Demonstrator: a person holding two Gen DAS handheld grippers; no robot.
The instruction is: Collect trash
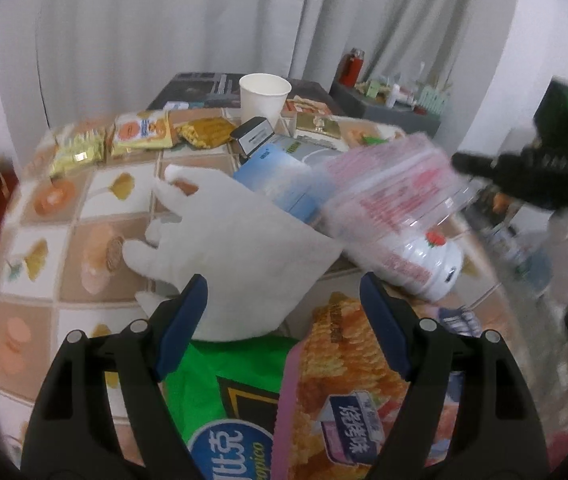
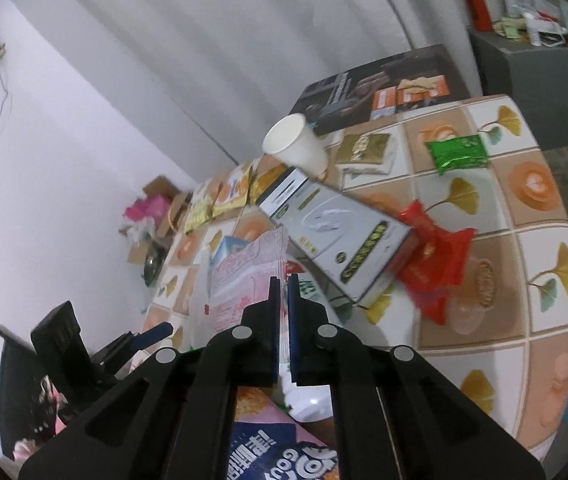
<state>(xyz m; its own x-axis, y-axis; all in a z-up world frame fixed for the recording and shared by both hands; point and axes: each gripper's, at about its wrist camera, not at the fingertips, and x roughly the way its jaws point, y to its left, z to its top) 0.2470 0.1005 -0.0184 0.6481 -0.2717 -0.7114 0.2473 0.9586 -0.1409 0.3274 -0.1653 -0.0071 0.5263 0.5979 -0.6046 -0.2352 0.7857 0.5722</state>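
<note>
My left gripper (image 1: 284, 300) is open and empty, low over a green snack bag (image 1: 212, 376) and an orange chip bag (image 1: 348, 364). A crumpled white tissue (image 1: 236, 248) lies just ahead of its fingertips. My right gripper (image 2: 283, 280) is shut on a pink-and-white printed wrapper (image 2: 244, 276) and holds it above the table. In the left wrist view the wrapper (image 1: 392, 192) is blurred at the right, with the right gripper (image 1: 464, 164) on it. A white paper cup (image 1: 264, 96) stands at the far edge; it also shows in the right wrist view (image 2: 296, 148).
The tiled-pattern table (image 2: 524, 320) carries a grey box (image 2: 340, 236), a red wrapper (image 2: 436, 260), a green packet (image 2: 456, 152), a gold packet (image 2: 364, 148) and yellow snack packets (image 1: 140, 136). A blue-white pack (image 1: 280, 176) lies behind the tissue. A dark side table (image 2: 540, 80) with bottles stands beyond.
</note>
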